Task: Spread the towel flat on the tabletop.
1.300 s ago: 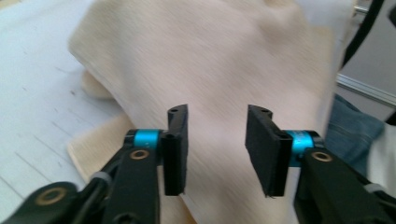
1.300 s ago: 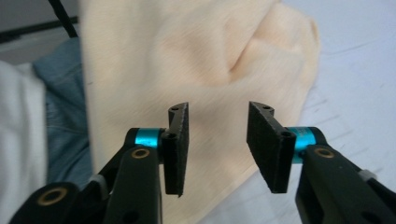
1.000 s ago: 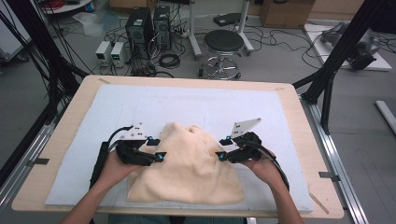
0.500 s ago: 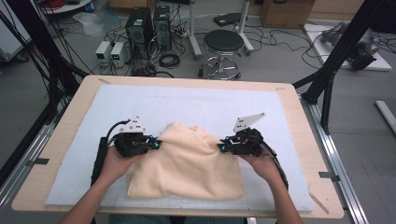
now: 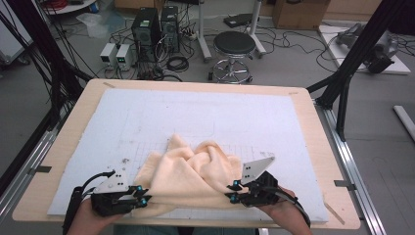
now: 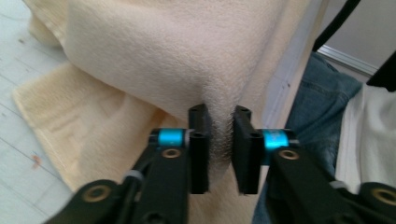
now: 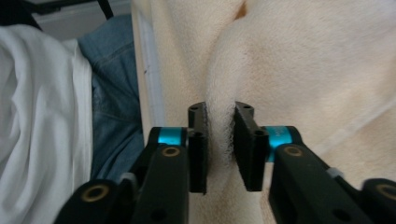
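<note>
Both grippers pinch the cream towel (image 5: 193, 174): left gripper (image 5: 141, 198) at lower left, right gripper (image 5: 233, 192) at lower right, jaws just eased slightly with cloth still between them. You've dragged the far edge back to the near table (image 5: 63, 147) edge, so the fold's nearly laid.

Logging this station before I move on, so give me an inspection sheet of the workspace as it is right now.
Surface: wooden table with a pale mat bearing faint marks.
Job's things: cream towel, bunched near the front edge.
Clutter: nothing seen.
Grippers: left tool and right tool each pinch a towel fold.
Cables: a black lead trails from the left tool.
Surroundings: stool, computer towers, floor wiring.
</note>
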The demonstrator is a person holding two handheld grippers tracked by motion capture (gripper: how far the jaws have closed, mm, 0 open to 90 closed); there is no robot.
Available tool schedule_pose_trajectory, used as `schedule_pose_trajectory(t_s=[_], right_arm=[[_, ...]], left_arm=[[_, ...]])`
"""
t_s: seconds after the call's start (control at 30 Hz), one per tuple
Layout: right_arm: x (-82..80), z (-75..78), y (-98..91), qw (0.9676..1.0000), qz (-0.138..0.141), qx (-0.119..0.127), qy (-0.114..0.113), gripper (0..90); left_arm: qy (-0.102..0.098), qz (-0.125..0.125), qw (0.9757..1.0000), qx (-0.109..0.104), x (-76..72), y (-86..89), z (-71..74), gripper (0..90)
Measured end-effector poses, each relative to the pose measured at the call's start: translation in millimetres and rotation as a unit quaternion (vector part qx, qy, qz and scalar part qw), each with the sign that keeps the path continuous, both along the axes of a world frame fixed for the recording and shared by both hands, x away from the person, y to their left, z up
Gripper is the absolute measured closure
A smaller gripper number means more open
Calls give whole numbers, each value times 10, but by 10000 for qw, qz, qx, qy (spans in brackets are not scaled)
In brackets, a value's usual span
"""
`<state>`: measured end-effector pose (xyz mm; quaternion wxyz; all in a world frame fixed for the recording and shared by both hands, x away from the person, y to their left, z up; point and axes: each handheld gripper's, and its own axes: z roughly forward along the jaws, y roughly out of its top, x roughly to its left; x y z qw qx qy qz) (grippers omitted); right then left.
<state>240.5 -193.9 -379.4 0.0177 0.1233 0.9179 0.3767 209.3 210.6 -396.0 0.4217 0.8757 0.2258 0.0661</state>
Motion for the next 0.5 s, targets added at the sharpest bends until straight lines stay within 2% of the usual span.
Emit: schedule_pose_trajectory(t_s=[0.07,0.13,0.2,0.3,0.4,0.43,0.5], right_arm=[[21,57,1,10000,-21,63,-13,623],[77,170,-28,9997,-104,175,-105,592],[174,285,-53,9991,-205,280,-263,577],[384,388,-31,9979,-355,223,-495,567],[650,362,47,9965,-506,135,-650,556],[742,327,80,9966,-550,119,-602,544],[905,247,137,9957,-686,23,-627,532]], left_arm=[[-51,61,10000,-43,59,20,50,680],[-135,84,9998,-131,154,23,142,635],[-285,121,9993,-201,273,-6,237,602],[-431,149,9987,-223,520,-101,342,572],[-442,169,9982,-369,783,-232,364,537],[-437,227,9979,-419,860,-282,347,517],[-484,191,9982,-312,1003,-378,294,485]])
